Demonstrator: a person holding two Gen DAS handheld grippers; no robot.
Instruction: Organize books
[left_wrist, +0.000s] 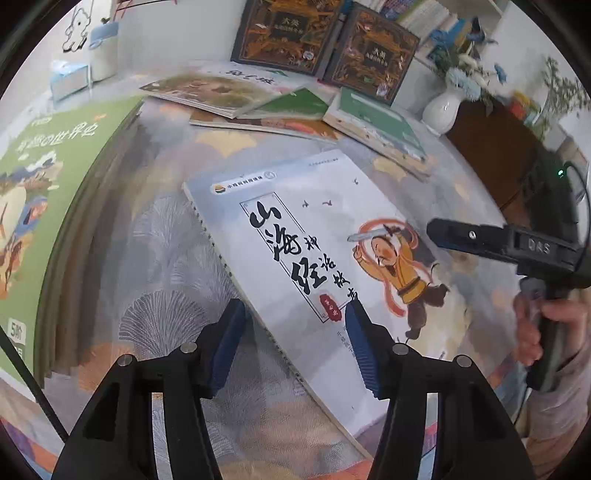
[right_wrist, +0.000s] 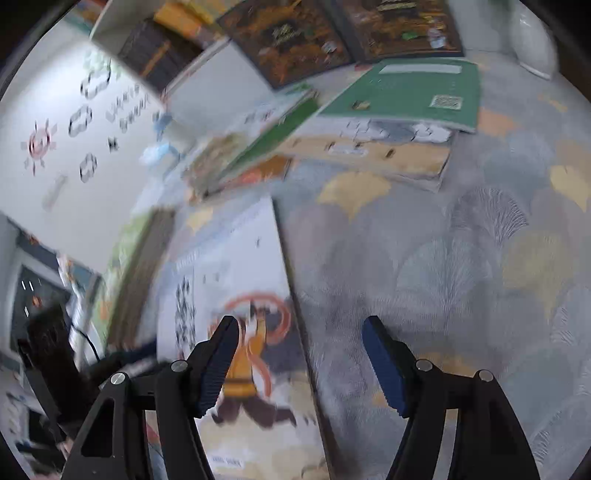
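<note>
A large green book (left_wrist: 55, 192) stood at the far left of the left wrist view, its cover tilted toward the camera, resting on the patterned tablecloth (left_wrist: 166, 236). Just right of it lay the white storybook (left_wrist: 314, 258), flat on the cloth and turned at an angle, its spiral-looking edge facing the green book. The left gripper (left_wrist: 295, 325) hung above the near part of this cover with its blue pads spread apart and nothing between them, the fingers released. Behind the white storybook a loose heap of thin books (left_wrist: 236, 99) sprawled across the cloth, and further back two dark ornate books (left_wrist: 325, 40) leaned upright against a shelf. A green-backed book (left_wrist: 376, 118) lay beside the heap, with a white vase (left_wrist: 441, 110) of flowers near it. At the far right a hand (left_wrist: 532, 325) gripped the handle of the right gripper (right_wrist: 299, 354), which in its own blurred view straddled the right edge of the white storybook, jaws spread wide and empty, one finger over the cover and the other over bare cloth.
</note>
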